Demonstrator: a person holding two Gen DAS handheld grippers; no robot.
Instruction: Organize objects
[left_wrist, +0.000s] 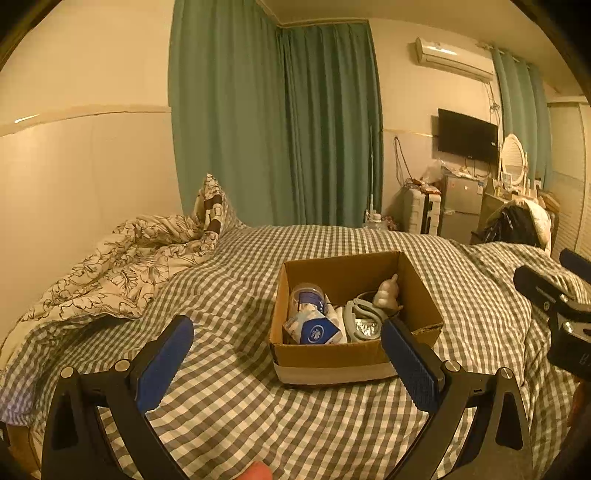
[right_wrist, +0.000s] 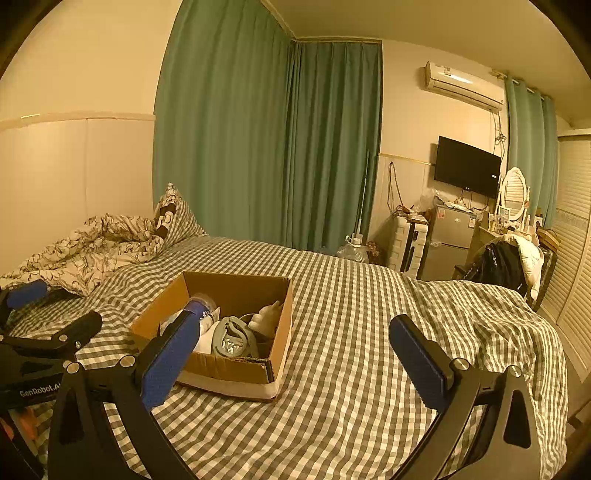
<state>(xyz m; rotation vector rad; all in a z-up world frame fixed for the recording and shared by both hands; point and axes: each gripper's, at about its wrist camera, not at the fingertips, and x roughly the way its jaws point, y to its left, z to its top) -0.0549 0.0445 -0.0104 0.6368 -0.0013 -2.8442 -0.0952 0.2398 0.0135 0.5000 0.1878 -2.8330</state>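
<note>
An open cardboard box (left_wrist: 354, 356) stands on the checked bed, also in the right wrist view (right_wrist: 207, 284). Inside lie a clear bottle with a blue label (left_wrist: 306, 297), a blue and white packet (left_wrist: 314, 328), a grey plastic hanger-like piece (left_wrist: 360, 314) and a pale figurine (left_wrist: 388, 293). My left gripper (left_wrist: 288, 354) is open and empty, hovering just in front of the box. My right gripper (right_wrist: 295, 354) is open and empty, to the right of the box; it also shows at the right edge of the left wrist view (left_wrist: 554, 291).
The checked bedcover (right_wrist: 351, 302) spreads all around the box. A crumpled floral duvet (left_wrist: 122, 266) and pillow lie at the far left. Green curtains (left_wrist: 280, 122) hang behind the bed. A small fridge (right_wrist: 447, 243), TV and dresser stand at the far right.
</note>
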